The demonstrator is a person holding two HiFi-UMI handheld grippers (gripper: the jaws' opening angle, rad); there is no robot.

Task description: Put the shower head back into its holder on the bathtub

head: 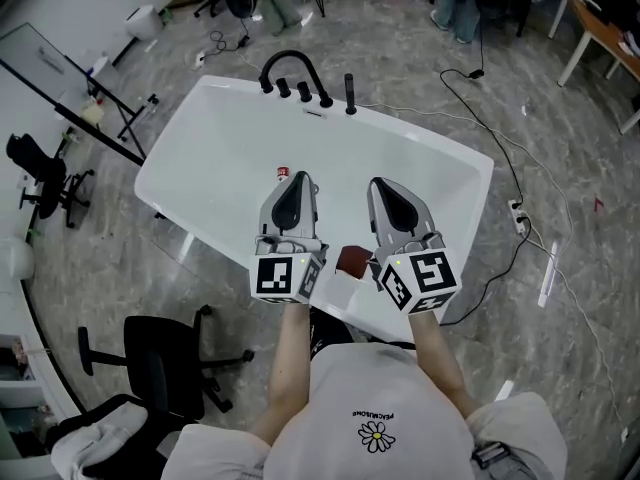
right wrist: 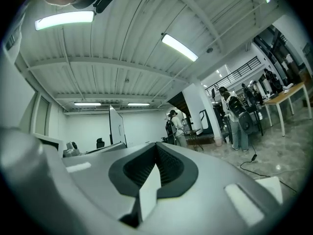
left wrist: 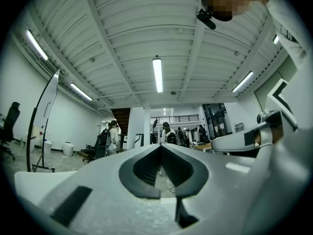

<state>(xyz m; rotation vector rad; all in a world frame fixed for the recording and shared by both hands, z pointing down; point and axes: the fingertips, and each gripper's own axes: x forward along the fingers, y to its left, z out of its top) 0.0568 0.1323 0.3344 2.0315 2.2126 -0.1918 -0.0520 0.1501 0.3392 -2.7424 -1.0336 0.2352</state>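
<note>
Head view, left claw: I am holding my left claw (head: 297,181) over the near half of the white bathtub (head: 210,158). Its jaws are pressed together with nothing between them.
Head view, right claw: my right claw (head: 384,185) is hovering just beside the left one, also over the tub. Its jaws are pressed together and empty.
Head view, shower head: the black shower head (head: 351,94) is standing upright on the tub's far rim. It is just right of the black faucet (head: 290,68) and its knobs, and well apart from both claws. Its holder is too small to make out.
Head view, other things: a small red-and-white item (head: 283,173) is lying in the tub just past my left claw's tip. A dark red object (head: 352,260) is showing between the two marker cubes. A black office chair (head: 150,363) is standing on the floor near my left side.
Left gripper view, jaws: the two dark pads are meeting at the tip, gripping nothing and pointing slightly upward at the ceiling lights (left wrist: 157,75). A whiteboard (left wrist: 46,116) is standing far left, and people are standing far off.
Right gripper view, jaws: the pads are pressing together, empty and pointing about level. A desk (right wrist: 288,94) is showing far right, and people are standing near it.
</note>
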